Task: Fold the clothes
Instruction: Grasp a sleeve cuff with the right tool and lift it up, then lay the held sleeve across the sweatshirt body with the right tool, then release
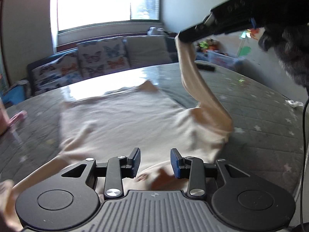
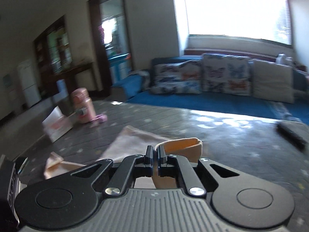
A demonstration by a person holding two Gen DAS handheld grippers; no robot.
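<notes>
A pale peach long-sleeved top [image 1: 123, 116] lies spread on the grey star-patterned table cover [image 1: 260, 106]. My right gripper [image 1: 183, 35] is up at the right, shut on the cuff of one sleeve [image 1: 193, 77], which rises stretched from the shoulder. In the right wrist view the right gripper [image 2: 154, 150] has its jaws together, with the folded cuff [image 2: 181, 145] pinched and sticking out to the right. My left gripper [image 1: 155, 154] hovers over the top's near edge, jaws apart, its blue pads [image 1: 174, 162] touching no cloth. The other sleeve trails off to the near left.
A black remote-like bar [image 1: 205, 67] lies at the table's far side. A crumpled white tissue [image 1: 293, 103] sits at the right edge. A pink bottle [image 2: 84, 106] and a flat box [image 2: 58, 127] stand at the left end. A sofa with butterfly cushions [image 1: 100, 58] is behind.
</notes>
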